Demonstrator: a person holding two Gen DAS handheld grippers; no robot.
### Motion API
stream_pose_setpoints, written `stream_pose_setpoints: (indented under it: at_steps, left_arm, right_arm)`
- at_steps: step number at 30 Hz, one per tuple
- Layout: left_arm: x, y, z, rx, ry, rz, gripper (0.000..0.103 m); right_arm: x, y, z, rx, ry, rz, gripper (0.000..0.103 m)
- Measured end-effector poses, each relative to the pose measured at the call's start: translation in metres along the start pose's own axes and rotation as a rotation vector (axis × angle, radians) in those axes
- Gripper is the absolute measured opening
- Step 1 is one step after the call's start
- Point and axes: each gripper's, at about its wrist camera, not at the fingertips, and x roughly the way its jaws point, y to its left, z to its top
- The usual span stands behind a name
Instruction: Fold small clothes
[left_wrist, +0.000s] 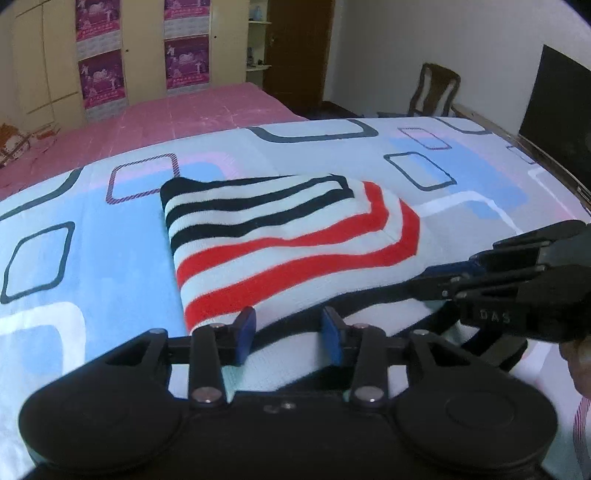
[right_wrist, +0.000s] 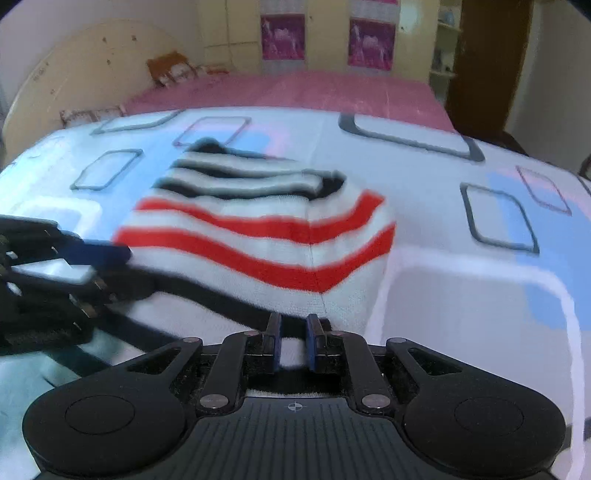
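"DAS" on right claw (faint)

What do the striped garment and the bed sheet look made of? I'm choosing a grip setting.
Striped garment: seemingly thick knit, matte; fuzzy stripe edges and soft bulky folds suggest it. Bed sheet: probably thin woven cotton, matte; it lies flat with a crisp printed pattern.

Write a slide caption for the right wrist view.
Right gripper pinches the near edge of a striped garment on a patterned bedsheet, left gripper alongside.
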Motion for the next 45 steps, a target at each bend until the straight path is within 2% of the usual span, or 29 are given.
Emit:
stream_pose_setpoints:
  at_steps: [1,2,3,4,5,6,7,8,9,11,14,16,19,22,31,35,36,39,40,44,45]
  left_arm:
    - [-0.004,0.003,0.002,-0.004,-0.007,-0.007,0.040]
    - [-0.010,0.008,0.004,-0.016,-0.026,-0.009,0.046]
    - [-0.014,0.011,0.002,-0.024,-0.039,0.001,0.064]
    - [-0.017,0.018,0.002,-0.040,-0.055,0.024,0.090]
    - [-0.019,0.023,0.001,-0.055,-0.065,0.036,0.093]
    - [-0.019,0.030,0.000,-0.074,-0.059,0.030,0.092]
    - [-0.016,0.039,0.000,-0.102,-0.035,0.013,0.089]
    - [-0.014,0.044,-0.001,-0.126,-0.022,0.001,0.086]
    - [-0.011,0.052,-0.002,-0.166,-0.012,-0.014,0.085]
    - [-0.005,0.065,-0.005,-0.253,0.006,-0.059,0.080]
    - [0.004,0.082,-0.011,-0.386,0.022,-0.168,0.078]
    - [0.012,0.089,-0.012,-0.448,0.043,-0.218,0.078]
    - [0.022,0.087,-0.012,-0.439,0.079,-0.196,0.080]
    - [0.030,0.087,-0.013,-0.460,0.085,-0.227,0.078]
    - [0.043,0.092,-0.013,-0.507,0.088,-0.275,0.071]
    - [0.047,0.090,-0.011,-0.523,0.088,-0.270,0.071]
    - [0.048,0.089,-0.010,-0.528,0.087,-0.267,0.071]
    - [0.048,0.085,-0.009,-0.529,0.084,-0.243,0.070]
    - [0.048,0.081,-0.008,-0.520,0.083,-0.224,0.069]
    - [0.042,0.061,0.004,-0.414,0.073,-0.142,0.047]
    - [0.039,0.055,0.008,-0.374,0.068,-0.118,0.045]
  right_arm:
    - [-0.004,0.000,0.003,0.017,0.001,-0.001,0.012]
    - [-0.011,-0.004,0.005,0.051,-0.017,0.013,0.012]
    - [-0.018,-0.011,0.005,0.093,-0.040,0.026,0.013]
    - [-0.024,-0.022,0.005,0.149,-0.058,0.040,0.024]
    - [-0.028,-0.034,0.004,0.197,-0.070,0.044,0.071]
    - [-0.032,-0.045,0.001,0.233,-0.101,0.056,0.084]
    - [-0.033,-0.058,0.000,0.262,-0.101,0.084,0.083]
    - [-0.033,-0.068,0.000,0.293,-0.080,0.098,0.079]
    - [-0.030,-0.079,0.000,0.324,-0.062,0.125,0.071]
    - [-0.022,-0.101,0.001,0.404,-0.035,0.204,0.064]
    - [-0.005,-0.130,0.001,0.509,0.011,0.331,0.063]
    - [0.011,-0.147,-0.004,0.582,0.065,0.452,0.064]
    - [0.027,-0.166,-0.007,0.632,0.108,0.534,0.064]
    - [0.042,-0.173,-0.011,0.641,0.168,0.624,0.063]
    - [0.065,-0.170,0.006,0.556,0.221,0.747,0.063]
    - [0.074,-0.157,0.014,0.543,0.210,0.773,0.056]
    - [0.077,-0.155,0.013,0.548,0.213,0.775,0.046]
    - [0.078,-0.154,0.011,0.548,0.193,0.774,0.043]
    - [0.076,-0.155,0.008,0.538,0.186,0.767,0.042]
    - [0.061,-0.144,0.008,0.437,0.137,0.687,0.038]
    - [0.056,-0.141,0.008,0.417,0.128,0.665,0.037]
